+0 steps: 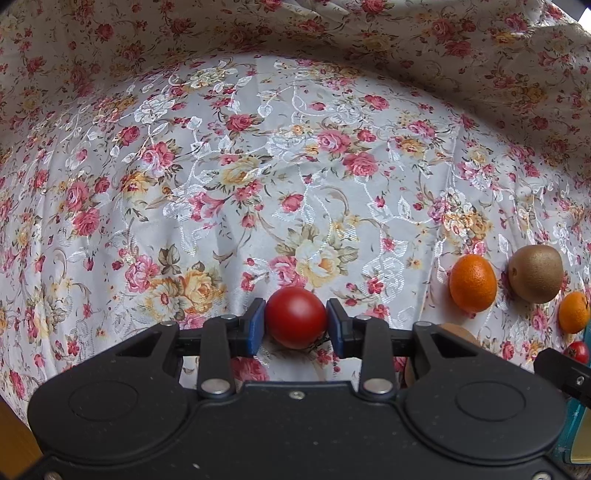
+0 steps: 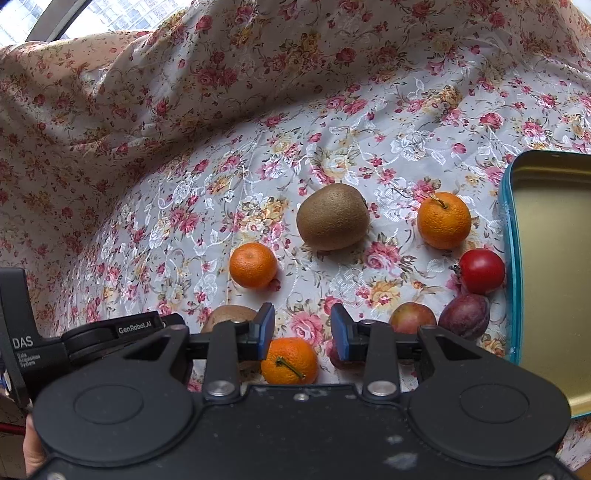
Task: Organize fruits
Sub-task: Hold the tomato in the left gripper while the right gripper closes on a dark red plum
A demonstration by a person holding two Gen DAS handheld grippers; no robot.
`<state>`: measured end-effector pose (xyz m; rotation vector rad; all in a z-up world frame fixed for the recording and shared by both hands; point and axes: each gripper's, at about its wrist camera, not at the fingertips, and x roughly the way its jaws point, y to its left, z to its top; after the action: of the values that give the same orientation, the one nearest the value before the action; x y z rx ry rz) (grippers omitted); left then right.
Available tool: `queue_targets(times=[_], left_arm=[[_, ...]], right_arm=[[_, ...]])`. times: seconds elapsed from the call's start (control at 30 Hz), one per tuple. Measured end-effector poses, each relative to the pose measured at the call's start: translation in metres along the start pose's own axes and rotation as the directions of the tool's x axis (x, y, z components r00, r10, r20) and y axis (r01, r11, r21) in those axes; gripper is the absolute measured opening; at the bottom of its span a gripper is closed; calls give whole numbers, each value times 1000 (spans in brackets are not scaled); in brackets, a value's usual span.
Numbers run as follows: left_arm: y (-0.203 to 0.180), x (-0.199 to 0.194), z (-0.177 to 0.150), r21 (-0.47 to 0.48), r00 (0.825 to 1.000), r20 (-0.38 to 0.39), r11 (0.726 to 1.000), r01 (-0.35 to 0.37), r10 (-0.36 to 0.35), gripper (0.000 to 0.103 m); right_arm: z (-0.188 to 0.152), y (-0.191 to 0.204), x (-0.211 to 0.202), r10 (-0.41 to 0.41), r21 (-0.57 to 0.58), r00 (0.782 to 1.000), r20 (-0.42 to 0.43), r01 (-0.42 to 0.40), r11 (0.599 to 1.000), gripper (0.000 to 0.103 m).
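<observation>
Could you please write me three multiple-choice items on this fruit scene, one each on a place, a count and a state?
1. Where is the tin tray in the right wrist view?
A. right edge B. left edge C. far centre
2. How many mandarins show in the right wrist view?
A. one B. three C. five
3. What is the left gripper doing?
A. open over cloth B. shut on a kiwi C. shut on the red tomato

A: the tray fills the right edge.
B: three orange fruits lie there.
C: both pads press the tomato.

Soft daylight from the window (image 2: 70, 18) at upper left lights both sharp views, sheen glinting on the cloth (image 1: 258, 166), fruit shadows faint, and fisheye bending the edges.
</observation>
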<state>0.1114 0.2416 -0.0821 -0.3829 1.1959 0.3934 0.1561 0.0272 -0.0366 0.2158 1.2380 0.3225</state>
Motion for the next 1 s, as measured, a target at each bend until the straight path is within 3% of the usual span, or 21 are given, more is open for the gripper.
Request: queue_targets(times=[0.2, 0.5, 0.67, 1.0], left_arm=[[0, 2, 0, 43, 1000, 16, 999, -15, 14, 49], [9, 1, 4, 23, 1000, 3, 999, 24, -24, 45], [10, 1, 3, 25, 1000, 5, 999, 25, -25, 44], [7, 0, 2, 28, 1000, 6, 1000, 14, -15, 44]], right_arm=[[4, 12, 14, -14, -13, 999, -39, 14, 1000, 37], [0, 15, 24, -101, -52, 993, -64, 98, 994, 36], [-5, 7, 13, -125, -49, 991, -43, 122, 991, 36], [-5, -8, 14, -172, -36, 980, -95, 170, 985, 34]])
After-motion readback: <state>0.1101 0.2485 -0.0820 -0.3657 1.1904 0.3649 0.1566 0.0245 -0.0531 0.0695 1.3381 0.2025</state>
